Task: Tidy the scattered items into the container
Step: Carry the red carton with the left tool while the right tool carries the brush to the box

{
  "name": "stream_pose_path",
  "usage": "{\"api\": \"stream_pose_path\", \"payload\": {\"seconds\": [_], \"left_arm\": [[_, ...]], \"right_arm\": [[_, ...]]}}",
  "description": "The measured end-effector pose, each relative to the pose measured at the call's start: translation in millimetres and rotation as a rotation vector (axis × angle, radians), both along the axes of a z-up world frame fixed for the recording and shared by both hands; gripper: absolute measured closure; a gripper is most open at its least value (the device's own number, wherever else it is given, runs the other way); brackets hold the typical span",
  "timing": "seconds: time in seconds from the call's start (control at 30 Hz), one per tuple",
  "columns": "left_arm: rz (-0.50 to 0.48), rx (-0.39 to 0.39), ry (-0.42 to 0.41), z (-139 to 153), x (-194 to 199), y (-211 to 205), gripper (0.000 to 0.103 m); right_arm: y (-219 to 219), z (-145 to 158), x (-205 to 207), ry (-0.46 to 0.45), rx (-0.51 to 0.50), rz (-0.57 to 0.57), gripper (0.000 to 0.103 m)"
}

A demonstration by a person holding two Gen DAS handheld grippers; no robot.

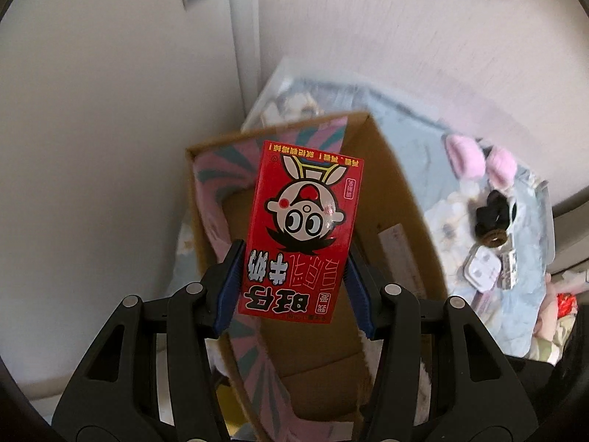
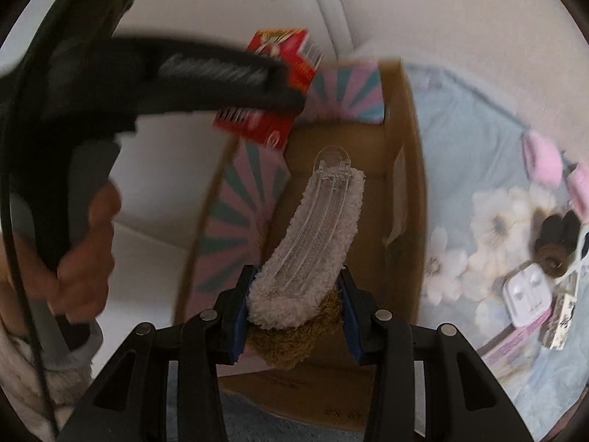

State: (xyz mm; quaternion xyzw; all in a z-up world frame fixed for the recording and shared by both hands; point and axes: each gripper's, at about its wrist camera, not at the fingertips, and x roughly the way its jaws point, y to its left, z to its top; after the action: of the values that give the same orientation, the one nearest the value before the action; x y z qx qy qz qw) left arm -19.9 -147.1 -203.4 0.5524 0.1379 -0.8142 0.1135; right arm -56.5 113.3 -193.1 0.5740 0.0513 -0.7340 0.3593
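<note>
My left gripper [image 1: 292,280] is shut on a red milk carton [image 1: 303,232] with a cartoon face, held upside down above the open cardboard box [image 1: 401,191]. My right gripper [image 2: 296,305] is shut on a fluffy cream hair clip [image 2: 309,246] with a clear plastic comb, held over the same box [image 2: 405,169]. The left gripper and its red carton [image 2: 272,125] show at the upper left of the right wrist view.
The box stands on a pale blue floral bedspread [image 1: 412,110] next to a white wall. To its right lie pink fluffy ear clips [image 1: 478,158], a black hair tie [image 1: 489,217], a white earphone case [image 2: 526,294] and small packets [image 2: 559,320].
</note>
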Motion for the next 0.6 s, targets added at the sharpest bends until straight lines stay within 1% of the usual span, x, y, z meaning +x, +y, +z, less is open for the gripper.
{"api": "stream_pose_path", "payload": {"seconds": [0.1, 0.23, 0.33, 0.43, 0.6], "left_arm": [[-0.009, 0.019, -0.031, -16, -2, 1, 0.055], [-0.031, 0.015, -0.049, -23, 1, 2, 0.055], [-0.049, -0.006, -0.051, -21, 2, 1, 0.055], [-0.055, -0.006, -0.048, -20, 0, -3, 0.055], [-0.063, -0.015, -0.052, -20, -3, -3, 0.055]], "right_arm": [[-1, -14, 0, -0.022, 0.032, 0.012, 0.064], [-5, -19, 0, -0.009, 0.059, 0.032, 0.064], [-10, -24, 1, -0.012, 0.077, 0.055, 0.064], [-14, -27, 2, 0.002, 0.093, 0.08, 0.064], [-17, -31, 1, 0.006, 0.103, 0.086, 0.064]]}}
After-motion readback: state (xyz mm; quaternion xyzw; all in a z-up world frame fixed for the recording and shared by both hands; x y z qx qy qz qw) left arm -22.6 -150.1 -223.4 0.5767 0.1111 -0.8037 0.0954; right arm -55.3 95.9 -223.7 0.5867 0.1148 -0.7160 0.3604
